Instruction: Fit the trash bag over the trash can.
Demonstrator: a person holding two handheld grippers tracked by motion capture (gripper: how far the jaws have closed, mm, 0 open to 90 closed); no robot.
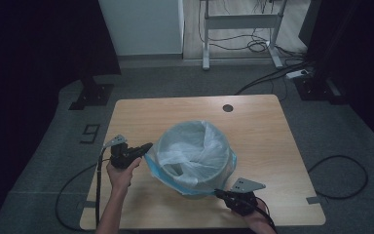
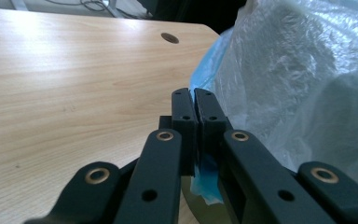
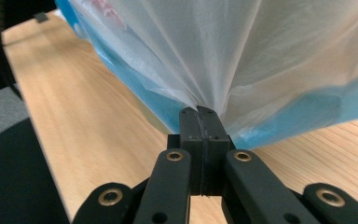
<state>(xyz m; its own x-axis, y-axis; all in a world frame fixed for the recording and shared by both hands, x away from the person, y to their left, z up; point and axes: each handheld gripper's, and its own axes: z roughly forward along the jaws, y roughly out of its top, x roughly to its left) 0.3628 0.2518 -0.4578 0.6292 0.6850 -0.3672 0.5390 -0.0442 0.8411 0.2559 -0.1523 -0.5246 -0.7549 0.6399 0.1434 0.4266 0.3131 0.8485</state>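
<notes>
A round bin (image 1: 195, 178) stands mid-table, lined with a thin bag (image 1: 195, 146) of clear plastic with a blue edge, draped over its rim. My left gripper (image 1: 148, 146) sits at the bin's left side, shut on the bag's blue edge (image 2: 205, 74); a strip of blue film shows between the jaws in the left gripper view. My right gripper (image 1: 217, 192) is at the bin's near right, low over the table, shut on the bag (image 3: 214, 56), whose film fans out in tight pleats from the pinched jaws (image 3: 199, 109).
The wooden table (image 1: 263, 136) has a cable hole (image 1: 228, 107) at the back. Bare wood lies left and right of the bin. Cables trail off the near edge; a desk frame and floor cables stand beyond the table.
</notes>
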